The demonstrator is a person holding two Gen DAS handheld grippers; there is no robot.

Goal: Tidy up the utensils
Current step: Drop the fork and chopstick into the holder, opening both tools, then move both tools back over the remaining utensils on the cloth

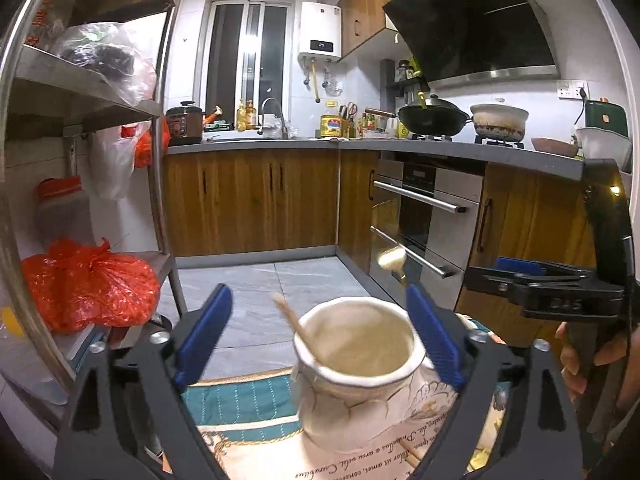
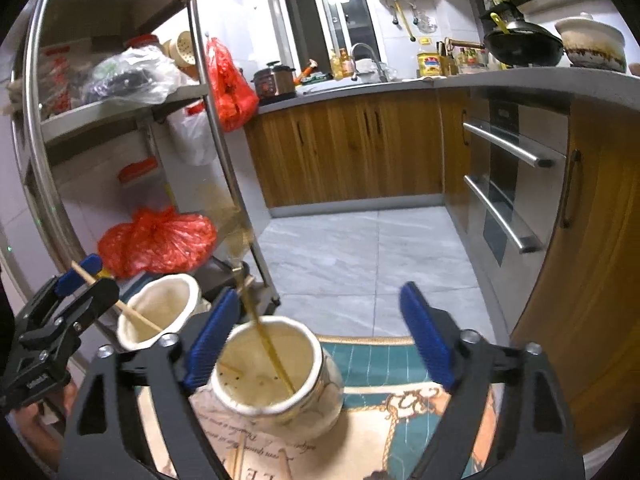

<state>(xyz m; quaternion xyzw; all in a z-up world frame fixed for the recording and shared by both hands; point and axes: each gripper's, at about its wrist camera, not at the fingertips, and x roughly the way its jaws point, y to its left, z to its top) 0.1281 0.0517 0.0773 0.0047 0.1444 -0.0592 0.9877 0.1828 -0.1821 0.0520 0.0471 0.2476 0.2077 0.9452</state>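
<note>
Lower left of the right wrist view: left gripper (image 2: pixel 80 280) spread wide, wooden chopstick (image 2: pixel 136 314) leaning in left jar (image 2: pixel 160 312), pads off it. Lower centre: right gripper (image 2: pixel 320 336) spread wide, empty; golden spoon (image 2: pixel 272 354) stands tilted in right jar (image 2: pixel 276 376). Both jars rest on printed cloth (image 2: pixel 400 408).

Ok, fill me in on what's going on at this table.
A person is sorting utensils into two white ceramic jars on a patterned cloth, a handheld gripper in each hand. The left gripper stands open around the left jar, where a wooden chopstick leans on the rim. The right gripper is open too, over the right jar, where a gold-handled spoon stands. Neither gripper holds anything, and more utensils lie on the cloth.
</note>
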